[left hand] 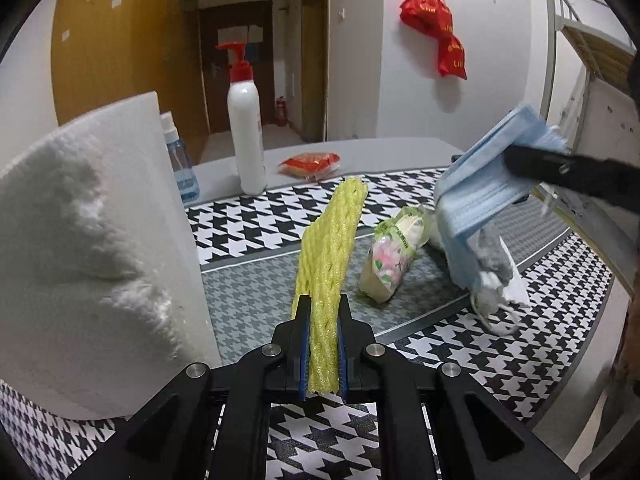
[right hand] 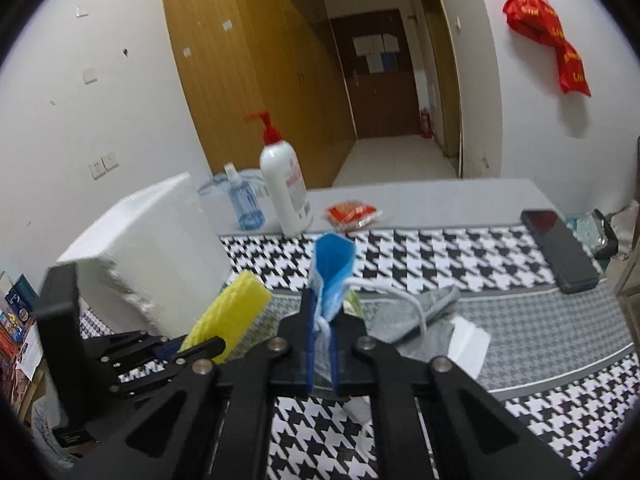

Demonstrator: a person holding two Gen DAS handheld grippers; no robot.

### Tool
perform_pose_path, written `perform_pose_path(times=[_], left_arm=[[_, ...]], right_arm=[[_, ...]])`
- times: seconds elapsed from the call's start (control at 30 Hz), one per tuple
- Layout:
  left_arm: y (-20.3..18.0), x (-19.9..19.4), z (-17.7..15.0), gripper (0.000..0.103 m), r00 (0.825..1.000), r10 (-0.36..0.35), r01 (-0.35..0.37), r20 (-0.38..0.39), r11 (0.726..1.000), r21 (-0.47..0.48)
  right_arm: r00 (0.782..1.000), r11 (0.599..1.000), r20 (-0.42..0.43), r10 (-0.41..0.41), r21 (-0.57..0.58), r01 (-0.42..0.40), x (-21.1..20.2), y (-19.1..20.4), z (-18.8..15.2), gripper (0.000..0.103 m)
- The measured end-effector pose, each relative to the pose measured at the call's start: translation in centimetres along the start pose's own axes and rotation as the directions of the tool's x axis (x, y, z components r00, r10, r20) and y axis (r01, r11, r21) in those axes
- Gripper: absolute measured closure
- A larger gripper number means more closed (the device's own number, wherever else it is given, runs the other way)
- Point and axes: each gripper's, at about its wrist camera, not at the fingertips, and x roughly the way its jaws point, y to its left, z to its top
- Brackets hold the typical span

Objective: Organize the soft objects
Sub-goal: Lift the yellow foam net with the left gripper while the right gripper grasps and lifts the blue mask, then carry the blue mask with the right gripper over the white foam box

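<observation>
My left gripper (left hand: 324, 308) is shut on a yellow foam net sleeve (left hand: 330, 248), held up above the houndstooth cloth (left hand: 280, 216); the sleeve also shows in the right wrist view (right hand: 228, 308). My right gripper (right hand: 324, 312) is shut on a stack of blue face masks (right hand: 332, 276), lifted off the cloth; the masks (left hand: 488, 192) hang at the right in the left wrist view, white ear loops dangling. A floral tissue pack (left hand: 394, 256) lies on the cloth between them. A grey cloth (right hand: 420, 308) lies under the masks.
A big white foam block (left hand: 92, 248) stands at the left. A white pump bottle (left hand: 245, 128), a blue spray bottle (right hand: 242, 204) and a red snack packet (left hand: 310, 164) stand at the back. A black phone (right hand: 560, 248) lies at the right. A white paper (right hand: 468, 344) lies on the cloth.
</observation>
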Motion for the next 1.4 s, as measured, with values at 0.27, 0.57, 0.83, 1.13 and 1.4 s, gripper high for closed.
perform_pose_path(times=[0.27,0.57,0.83,1.13,1.4], left_arm=[[-0.6,-2.5,0.1,0.092,0.999,0.009,-0.009,0.052,1.000,0.002],[-1.0,-5.1,-0.2,0.092,0.995,0.022,-0.023,0.099,1.000,0.010],[-1.1,-6.7,-0.3,0.092,0.991,0.014,-0.017,0.132,1.000,0.019],[-1.0,-8.6,-0.1,0.092,0.986,0.005,-0.011,0.165,0.999,0.037],[-0.2,-9.7,-0.2,0.092,0.983,0.000,-0.009,0.184,0.999,0.049]], right_arm=[[0.997,1.000,0.082,-0.009,-0.017,0.011,-4.0,0.6,0.8,0.095],[0.992,0.999,0.123,-0.031,-0.030,0.034,-6.0,1.1,0.8,0.095],[0.988,0.997,0.140,-0.061,-0.031,0.066,-7.3,1.6,0.6,0.095],[0.978,0.997,0.199,-0.060,-0.028,0.067,-9.5,2.5,0.6,0.095],[0.956,0.997,0.284,-0.070,-0.022,0.079,-11.7,3.5,1.3,0.095]])
